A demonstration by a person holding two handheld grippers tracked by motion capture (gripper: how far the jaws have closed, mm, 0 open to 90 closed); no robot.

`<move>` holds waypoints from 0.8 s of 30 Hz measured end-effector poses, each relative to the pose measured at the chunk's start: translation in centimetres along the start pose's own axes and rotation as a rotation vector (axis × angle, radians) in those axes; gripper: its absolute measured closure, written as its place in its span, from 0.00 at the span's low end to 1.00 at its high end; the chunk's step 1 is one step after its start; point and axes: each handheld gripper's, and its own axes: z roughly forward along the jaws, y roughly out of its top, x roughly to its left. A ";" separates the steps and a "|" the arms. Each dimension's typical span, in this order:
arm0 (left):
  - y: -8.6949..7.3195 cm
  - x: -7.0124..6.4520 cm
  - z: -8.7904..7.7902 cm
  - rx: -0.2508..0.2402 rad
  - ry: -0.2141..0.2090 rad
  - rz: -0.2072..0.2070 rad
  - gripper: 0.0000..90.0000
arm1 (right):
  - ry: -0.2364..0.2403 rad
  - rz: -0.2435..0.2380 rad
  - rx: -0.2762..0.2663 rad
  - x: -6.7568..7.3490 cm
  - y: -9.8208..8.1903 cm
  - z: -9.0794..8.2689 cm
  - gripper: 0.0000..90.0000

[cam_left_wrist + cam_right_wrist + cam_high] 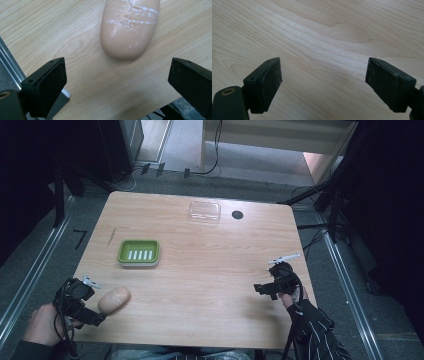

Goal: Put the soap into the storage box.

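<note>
Just ahead of my left fingers point(117, 82), spread wide, lies the tan soap bar point(130, 27) on the tabletop point(82, 32); squaring up before closing seems wise. Right fingers point(323, 82) gape empty.

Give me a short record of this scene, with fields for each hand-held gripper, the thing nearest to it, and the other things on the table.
left hand-held gripper: open, near table's front left corner
nearest thing: soap bar, just ahead of the jaws, not touched
right hand-held gripper: open, over bare wood at the table's right
table: light wood
soap dish: green, empty, left of centre
clear lid: far side
</note>
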 end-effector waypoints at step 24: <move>1.0 -0.5 0.2 -0.020 -0.024 0.066 0.03 | -0.005 -0.001 0.001 0.0 0.0 0.0 0.16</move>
